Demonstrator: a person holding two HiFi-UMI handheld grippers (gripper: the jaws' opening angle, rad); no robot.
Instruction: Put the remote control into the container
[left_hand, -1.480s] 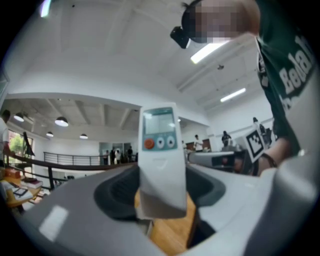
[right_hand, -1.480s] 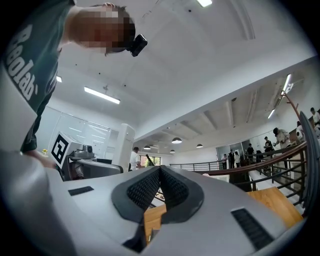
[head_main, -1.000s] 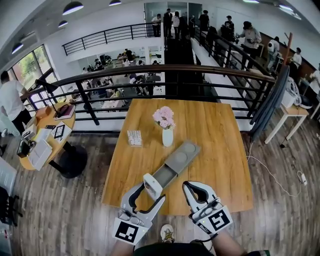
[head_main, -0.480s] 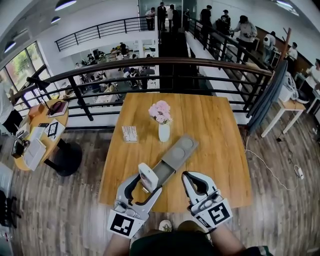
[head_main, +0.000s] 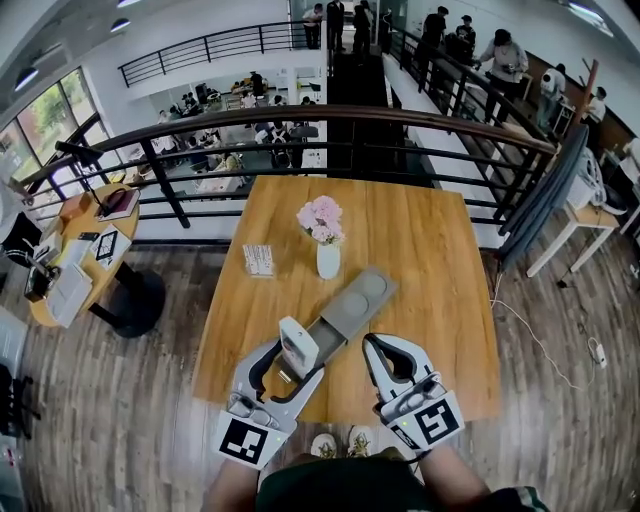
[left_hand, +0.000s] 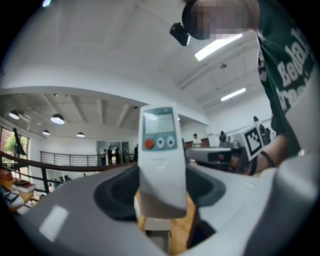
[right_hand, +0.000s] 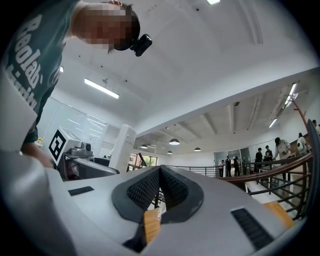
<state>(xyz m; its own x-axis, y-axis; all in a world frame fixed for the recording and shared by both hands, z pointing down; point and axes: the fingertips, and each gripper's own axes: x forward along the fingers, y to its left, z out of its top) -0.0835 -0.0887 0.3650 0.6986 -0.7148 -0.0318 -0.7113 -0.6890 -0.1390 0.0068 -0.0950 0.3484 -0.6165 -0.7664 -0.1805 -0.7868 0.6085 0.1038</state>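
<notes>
1. The wooden table (head_main: 430, 250) stood against a black railing (head_main: 330, 115).
2. The grey oblong container (head_main: 358, 300) lay slantwise on the table. Its near end pointed toward the person and its far end lay just beside the vase.
3. The left gripper (head_main: 298, 360) hung over the table's near edge, at the container's near end. Its jaws were parted only as wide as the remote control and were clamped on that remote's lower part.
4. The right gripper (head_main: 388, 345) was just right of the container's near end. In the right gripper view its pads (right_hand: 145, 190) met at the tips, and nothing was held between them.
5. The white remote control (left_hand: 160, 150) stood upright in the left gripper. Its small screen was at the top, with an orange button and two grey ones below. It was off the table and not in the container.
6. A white vase (head_main: 328, 260) with pink flowers stood near the table's middle.
7. A small white box (head_main: 259, 260) lay left of the vase.
</notes>
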